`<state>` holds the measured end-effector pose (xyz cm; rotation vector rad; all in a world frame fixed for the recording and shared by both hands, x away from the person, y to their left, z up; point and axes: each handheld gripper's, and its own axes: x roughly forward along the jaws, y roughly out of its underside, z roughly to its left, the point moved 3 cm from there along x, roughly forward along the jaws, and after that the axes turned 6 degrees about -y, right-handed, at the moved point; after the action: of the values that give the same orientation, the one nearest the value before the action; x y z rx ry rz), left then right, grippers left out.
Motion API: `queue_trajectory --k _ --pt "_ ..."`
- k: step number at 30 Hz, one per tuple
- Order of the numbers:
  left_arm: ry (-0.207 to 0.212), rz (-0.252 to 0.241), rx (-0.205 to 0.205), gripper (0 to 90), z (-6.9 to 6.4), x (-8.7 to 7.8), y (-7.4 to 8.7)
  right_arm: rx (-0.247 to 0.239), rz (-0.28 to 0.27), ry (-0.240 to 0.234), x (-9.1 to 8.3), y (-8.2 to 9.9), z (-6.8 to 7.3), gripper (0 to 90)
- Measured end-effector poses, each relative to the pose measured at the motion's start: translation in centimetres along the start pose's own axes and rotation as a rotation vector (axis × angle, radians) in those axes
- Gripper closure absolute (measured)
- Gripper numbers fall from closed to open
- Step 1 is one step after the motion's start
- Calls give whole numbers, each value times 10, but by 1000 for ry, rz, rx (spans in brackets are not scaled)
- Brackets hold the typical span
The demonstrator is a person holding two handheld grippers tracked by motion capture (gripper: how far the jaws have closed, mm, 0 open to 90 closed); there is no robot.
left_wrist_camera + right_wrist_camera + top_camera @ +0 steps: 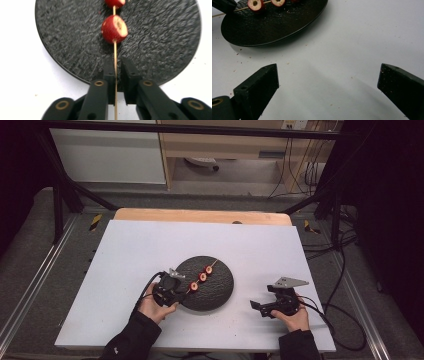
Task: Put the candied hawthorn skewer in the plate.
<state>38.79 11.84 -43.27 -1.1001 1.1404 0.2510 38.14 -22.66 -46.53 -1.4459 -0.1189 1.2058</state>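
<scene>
Left gripper (115, 72) jaws flank skewer (115, 53), slightly apart.

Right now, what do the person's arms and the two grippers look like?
Both forearms wear black sleeves. The left gripper and right gripper are black, each with two blocky jaws, brass-coloured pivot rings, a grey three-cornered plate on top and a trailing black cable.
</scene>
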Motion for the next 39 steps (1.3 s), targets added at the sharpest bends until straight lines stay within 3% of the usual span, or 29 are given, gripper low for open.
queue_trajectory --k 6,11,14,21,27,31,39 --pt "34 -106 49 625 11 -14 6 3 -2 1 0 0 0 36" --pt "66 -170 61 461 24 -25 17 6 -1 -1 -1 0 0 33" --pt "62 -203 84 341 33 -29 26 6 -2 0 -1 0 0 30" --pt "65 -266 73 165 55 -35 49 1 0 -3 -2 0 1 22" --pt "33 -294 56 102 70 -38 69 -5 3 -8 -1 0 1 18" --pt "29 -313 19 95 80 -37 80 -2 3 -7 -2 0 1 16" --pt "23 -307 -5 92 89 -34 94 -8 13 -7 -2 2 2 7"
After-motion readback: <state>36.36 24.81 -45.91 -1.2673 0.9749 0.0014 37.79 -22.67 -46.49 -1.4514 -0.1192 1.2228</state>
